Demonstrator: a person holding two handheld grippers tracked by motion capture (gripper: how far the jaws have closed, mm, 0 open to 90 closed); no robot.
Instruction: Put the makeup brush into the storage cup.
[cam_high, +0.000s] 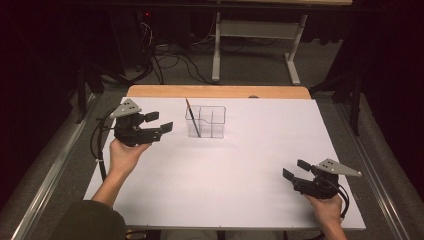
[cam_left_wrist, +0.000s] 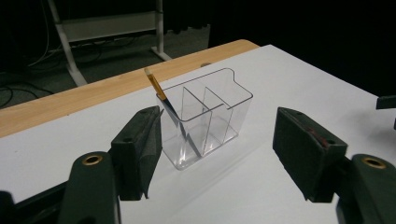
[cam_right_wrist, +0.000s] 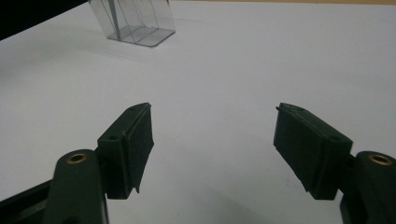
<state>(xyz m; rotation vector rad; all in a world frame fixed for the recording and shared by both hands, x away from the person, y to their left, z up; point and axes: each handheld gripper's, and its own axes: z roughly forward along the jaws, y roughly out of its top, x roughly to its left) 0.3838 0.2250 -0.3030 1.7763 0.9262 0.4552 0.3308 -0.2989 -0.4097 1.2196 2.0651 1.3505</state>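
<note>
A clear plastic organizer (cam_high: 206, 121) with three compartments stands on the white table top (cam_high: 240, 165), toward the back. A thin brush or pencil (cam_high: 192, 116) leans in its left compartment, its tip sticking out above the rim. My left gripper (cam_high: 159, 121) is open, held just left of the organizer (cam_left_wrist: 205, 116), which sits a short way beyond the jaws; the pencil (cam_left_wrist: 156, 87) shows there too. My right gripper (cam_high: 296, 169) is open at the front right, low over bare table, with the organizer (cam_right_wrist: 135, 21) far off.
A wooden strip (cam_high: 220, 91) runs along the table's far edge. Beyond it stand a metal desk frame (cam_high: 255, 45) and loose cables (cam_high: 170, 60) on the floor. Metal rails (cam_high: 55, 160) flank the table on both sides.
</note>
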